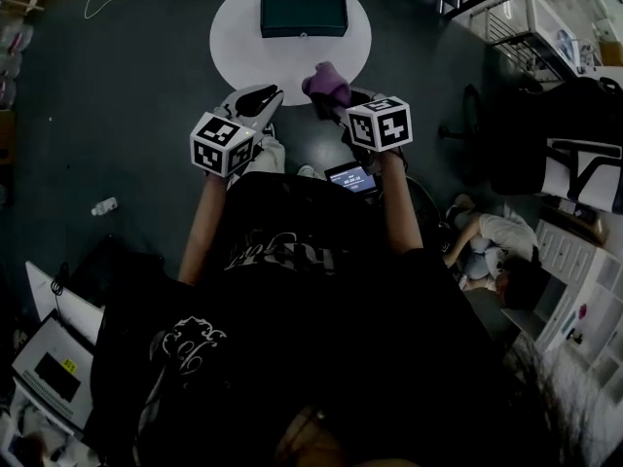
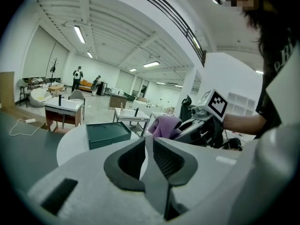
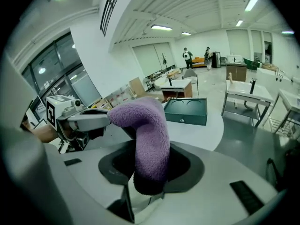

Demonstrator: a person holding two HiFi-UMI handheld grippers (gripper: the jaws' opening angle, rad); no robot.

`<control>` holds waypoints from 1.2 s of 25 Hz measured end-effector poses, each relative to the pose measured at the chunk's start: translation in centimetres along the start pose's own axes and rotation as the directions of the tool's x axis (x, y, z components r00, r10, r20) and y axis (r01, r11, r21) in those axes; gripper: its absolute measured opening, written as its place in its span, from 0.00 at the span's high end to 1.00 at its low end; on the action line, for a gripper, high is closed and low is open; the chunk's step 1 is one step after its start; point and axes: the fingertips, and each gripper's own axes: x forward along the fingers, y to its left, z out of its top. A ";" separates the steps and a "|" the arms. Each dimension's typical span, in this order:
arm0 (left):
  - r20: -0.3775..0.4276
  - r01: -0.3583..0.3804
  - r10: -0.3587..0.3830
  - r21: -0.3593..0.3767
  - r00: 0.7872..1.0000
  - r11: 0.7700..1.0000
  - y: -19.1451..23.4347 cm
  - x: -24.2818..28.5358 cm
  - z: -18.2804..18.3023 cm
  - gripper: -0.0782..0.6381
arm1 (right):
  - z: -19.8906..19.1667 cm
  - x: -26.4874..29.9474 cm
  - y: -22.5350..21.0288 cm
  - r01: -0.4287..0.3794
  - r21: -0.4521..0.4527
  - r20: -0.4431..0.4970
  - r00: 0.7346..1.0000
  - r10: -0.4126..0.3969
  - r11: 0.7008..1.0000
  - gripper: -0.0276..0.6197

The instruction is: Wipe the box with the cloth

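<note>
Person's dark shirt fills 6 o'clock, head view. Left gripper: jaws pressed together, nothing between them. Right gripper: jaws clamped on purple cloth, which stands up and curls over toward 10 o'clock. Dark green box sits at 12 o'clock on round white table. Cloth is over the table's 5 o'clock edge, apart from the box.

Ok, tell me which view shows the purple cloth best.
Right gripper view: the purple cloth fills the centre, clamped in the right tongs. Head view shows a small lump; left gripper view, a partial glimpse.
</note>
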 end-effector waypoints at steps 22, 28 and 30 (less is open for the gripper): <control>0.034 -0.019 0.018 0.033 0.999 0.999 -11.0 -0.3 -2.4 0.82 | -5.9 -7.8 1.2 0.006 0.027 0.101 0.995 -0.009 1.000 0.74; 0.047 -0.013 0.011 0.045 0.999 0.999 -11.5 -0.3 -2.2 0.83 | -6.0 -8.3 1.1 0.014 0.019 0.103 0.995 -0.016 1.000 0.74; 0.047 -0.014 0.012 0.046 0.999 0.999 -11.6 -0.3 -2.2 0.82 | -5.9 -8.4 1.0 0.015 0.018 0.105 0.994 -0.017 1.000 0.74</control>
